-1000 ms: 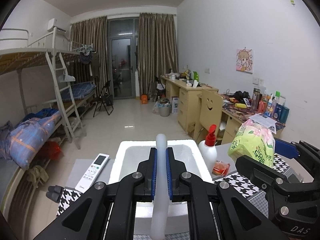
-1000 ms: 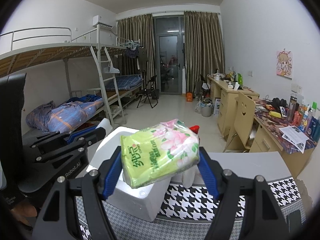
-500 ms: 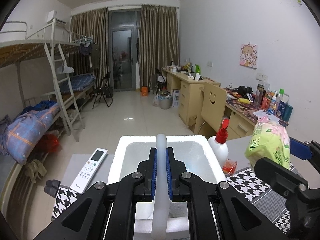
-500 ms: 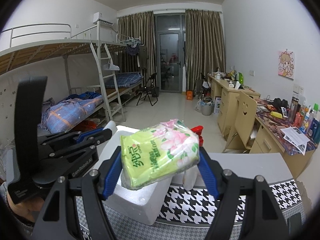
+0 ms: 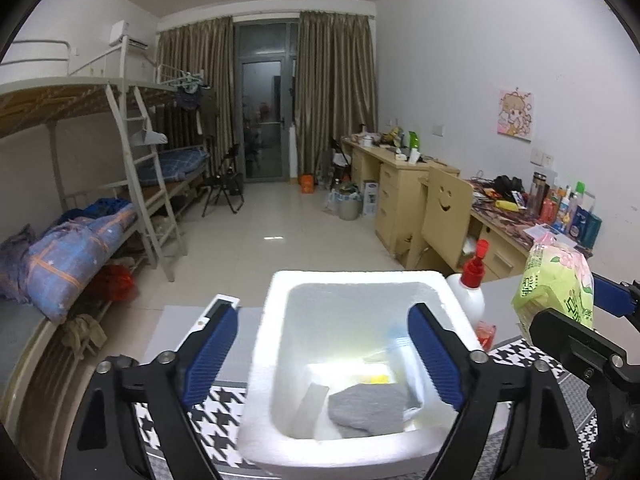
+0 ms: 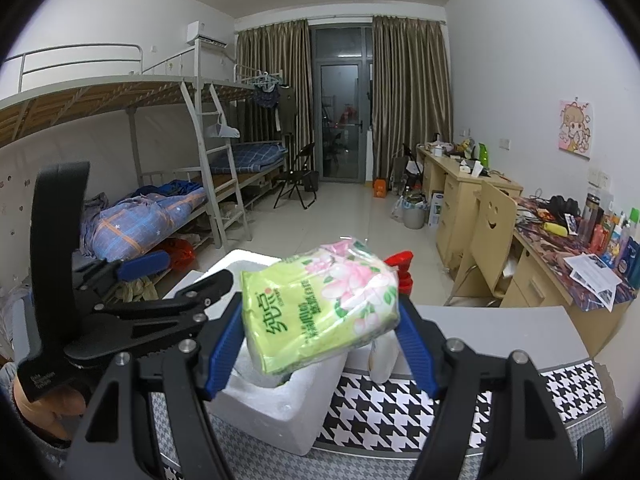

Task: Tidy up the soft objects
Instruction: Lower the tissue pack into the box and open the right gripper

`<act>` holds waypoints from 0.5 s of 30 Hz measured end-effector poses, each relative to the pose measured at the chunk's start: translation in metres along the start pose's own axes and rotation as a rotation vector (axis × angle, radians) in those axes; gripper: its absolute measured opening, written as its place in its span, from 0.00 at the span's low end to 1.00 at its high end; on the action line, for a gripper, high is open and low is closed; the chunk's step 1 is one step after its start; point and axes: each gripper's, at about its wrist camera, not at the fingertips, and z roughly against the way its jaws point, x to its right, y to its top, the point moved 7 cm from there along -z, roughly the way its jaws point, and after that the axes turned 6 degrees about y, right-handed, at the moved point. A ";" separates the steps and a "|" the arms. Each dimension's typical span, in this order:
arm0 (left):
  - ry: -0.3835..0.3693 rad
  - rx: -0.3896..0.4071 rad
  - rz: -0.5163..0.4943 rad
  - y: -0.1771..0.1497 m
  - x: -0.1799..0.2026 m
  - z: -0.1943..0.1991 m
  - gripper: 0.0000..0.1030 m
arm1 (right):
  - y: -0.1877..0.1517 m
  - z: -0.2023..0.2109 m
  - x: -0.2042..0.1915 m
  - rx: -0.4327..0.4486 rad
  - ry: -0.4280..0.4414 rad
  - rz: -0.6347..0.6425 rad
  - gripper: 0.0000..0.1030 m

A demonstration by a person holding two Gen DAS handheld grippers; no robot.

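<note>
A white foam box point(image 5: 352, 280) stands on the houndstooth tablecloth; it also shows in the right wrist view point(image 6: 276, 412). Inside it lie a grey cloth point(image 5: 372, 410), a white tube point(image 5: 400, 354) and something yellow. My left gripper point(image 5: 324, 354) is open and empty, its jaws straddling the box from above. My right gripper point(image 6: 320, 332) is shut on a green tissue pack point(image 6: 320, 312) and holds it in the air above the box's right corner. The pack also shows in the left wrist view point(image 5: 556, 284), right of the box.
A white bottle with a red pump point(image 5: 470, 284) stands just right of the box, with a small red packet point(image 5: 486, 332) by it. A remote control point(image 5: 216, 312) lies left of the box. Desks and a chair point(image 5: 444, 208) stand beyond the table at right, bunk beds at left.
My left gripper has opened and let go of the white tube, which now lies in the box. My right gripper still holds the tissue pack beside the box.
</note>
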 end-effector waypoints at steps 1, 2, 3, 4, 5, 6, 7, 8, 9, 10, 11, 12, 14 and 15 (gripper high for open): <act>0.005 0.004 0.004 0.000 -0.003 0.001 0.90 | 0.001 -0.001 0.000 0.000 0.002 0.001 0.73; 0.014 0.011 0.010 0.001 -0.005 0.004 0.92 | 0.002 -0.001 -0.002 0.001 0.006 0.005 0.73; 0.020 0.015 0.014 0.001 -0.007 0.004 0.94 | 0.002 -0.001 -0.002 0.003 0.008 0.008 0.73; 0.026 0.018 0.017 0.002 -0.009 0.005 0.95 | 0.003 -0.002 -0.004 0.005 0.010 0.010 0.73; 0.030 0.021 0.020 0.001 -0.012 0.007 0.96 | 0.003 -0.002 -0.005 0.006 0.013 0.013 0.73; 0.034 0.025 0.024 0.001 -0.014 0.009 0.96 | 0.004 -0.003 -0.008 0.006 0.017 0.017 0.73; 0.038 0.027 0.027 0.002 -0.015 0.010 0.96 | 0.004 -0.003 -0.008 0.006 0.019 0.020 0.73; 0.045 0.030 0.032 0.002 -0.017 0.011 0.98 | 0.004 -0.004 -0.009 0.006 0.021 0.023 0.73; 0.054 0.033 0.037 0.001 -0.020 0.012 0.99 | 0.004 -0.005 -0.009 0.007 0.025 0.026 0.73; 0.063 0.036 0.042 0.001 -0.023 0.013 0.99 | 0.004 -0.006 -0.010 0.006 0.029 0.028 0.73; 0.064 0.036 0.043 0.000 -0.025 0.014 0.99 | 0.004 -0.007 -0.012 0.005 0.032 0.030 0.73; 0.063 0.035 0.042 0.000 -0.026 0.015 0.99 | 0.004 -0.009 -0.013 0.002 0.033 0.032 0.73; 0.066 0.036 0.044 -0.001 -0.031 0.017 0.99 | 0.004 -0.011 -0.015 -0.002 0.039 0.034 0.73; 0.069 0.039 0.048 -0.002 -0.033 0.018 0.99 | 0.004 -0.013 -0.016 -0.003 0.043 0.035 0.73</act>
